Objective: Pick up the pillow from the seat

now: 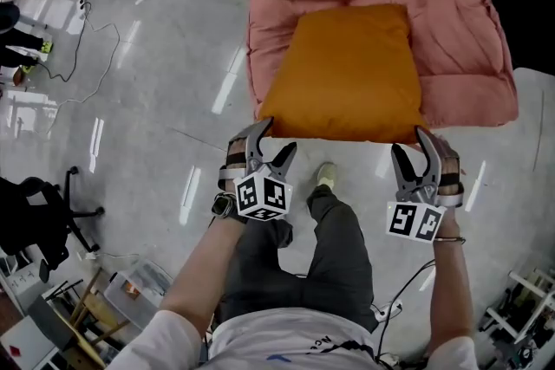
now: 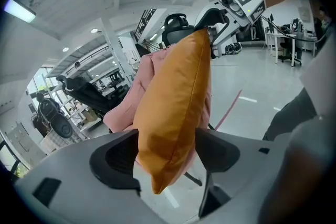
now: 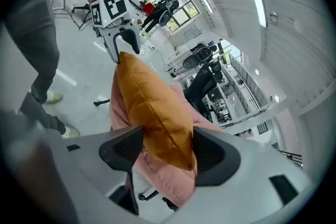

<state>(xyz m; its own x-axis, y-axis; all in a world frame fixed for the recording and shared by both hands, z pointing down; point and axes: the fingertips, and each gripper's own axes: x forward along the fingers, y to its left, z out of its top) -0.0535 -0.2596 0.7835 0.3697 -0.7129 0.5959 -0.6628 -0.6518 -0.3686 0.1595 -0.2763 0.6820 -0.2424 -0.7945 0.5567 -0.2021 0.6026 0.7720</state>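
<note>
Pillow (image 1: 351, 69) flat on seat (image 1: 451, 22), not yet lifted — left gripper (image 1: 276, 137) and right gripper (image 1: 408, 141) agape around its near corners; pinching and raising yet to come.

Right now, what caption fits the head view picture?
Left gripper and right gripper, open, straddle corners of orange pillow on pink seat.

Matt orange cloth pillow (image 1: 351, 69), quilted pink cloth seat cushion (image 1: 451, 22), glossy grey floor (image 1: 156, 100)

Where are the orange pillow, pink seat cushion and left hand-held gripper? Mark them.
orange pillow (image 1: 347, 69), head view, centre of its top face.
pink seat cushion (image 1: 460, 30), head view, its right side panel.
left hand-held gripper (image 1: 276, 137), head view, midway between its fingertips.
</note>
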